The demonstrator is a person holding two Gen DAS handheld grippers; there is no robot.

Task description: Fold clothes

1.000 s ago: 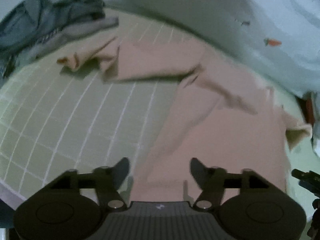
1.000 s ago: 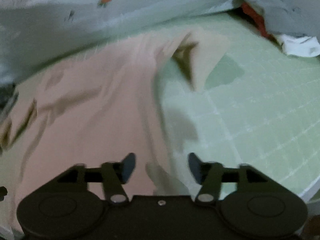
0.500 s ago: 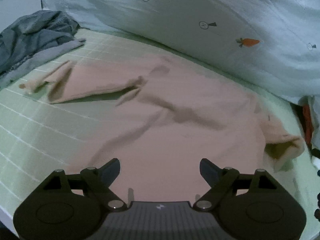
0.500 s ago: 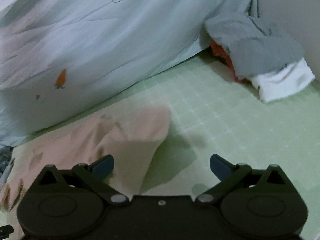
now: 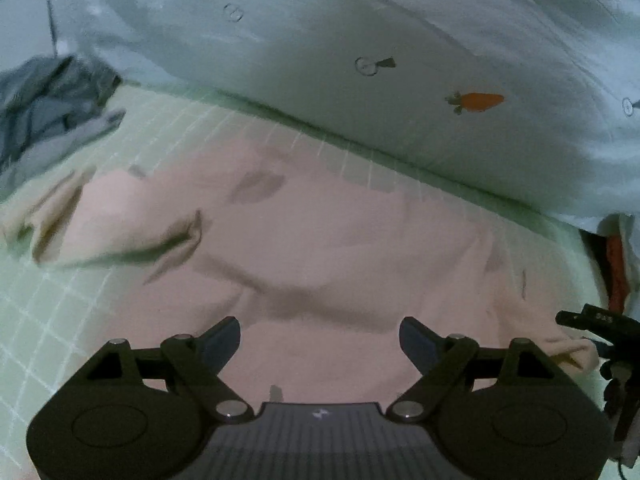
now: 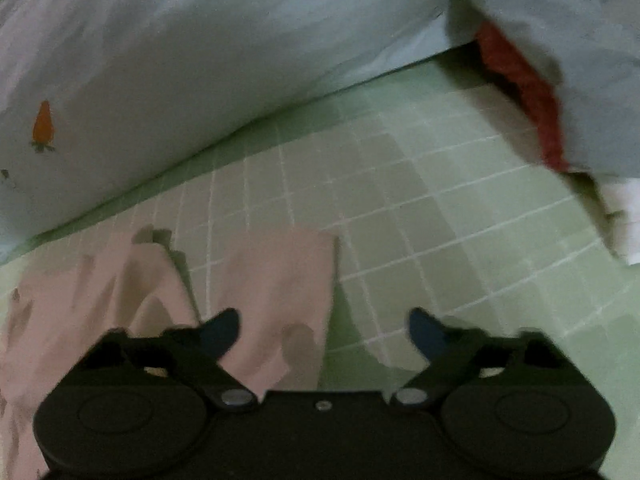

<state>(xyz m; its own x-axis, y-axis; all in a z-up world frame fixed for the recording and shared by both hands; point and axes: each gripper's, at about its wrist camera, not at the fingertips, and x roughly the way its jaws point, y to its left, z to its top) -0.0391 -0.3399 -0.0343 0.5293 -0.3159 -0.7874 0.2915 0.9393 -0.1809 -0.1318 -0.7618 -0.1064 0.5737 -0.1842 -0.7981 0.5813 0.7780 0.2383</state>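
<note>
A pink long-sleeved garment (image 5: 340,248) lies spread and creased on the green gridded sheet (image 5: 24,320). One sleeve (image 5: 60,216) trails off to the left. My left gripper (image 5: 320,326) hovers open over the garment's near middle, with nothing between its fingers. At that view's right edge, part of the right gripper (image 5: 600,328) shows by the other sleeve. In the right wrist view, my right gripper (image 6: 324,318) hangs over that pink sleeve end (image 6: 280,272). Its jaws are closing. The cloth lies below them, toward the left finger, and the pads do not press on it.
A pale blue duvet (image 5: 360,40) with carrot prints runs along the far side and also fills the top left (image 6: 160,60). A grey clothes pile (image 5: 44,104) sits far left. Grey, red and white clothes (image 6: 560,40) lie far right. Bare sheet (image 6: 440,200) stretches beyond the sleeve.
The left gripper has travelled from the garment's left edge to over its middle, and its jaws have widened. The right gripper swung right to the sleeve end, opened wide, then narrowed.
</note>
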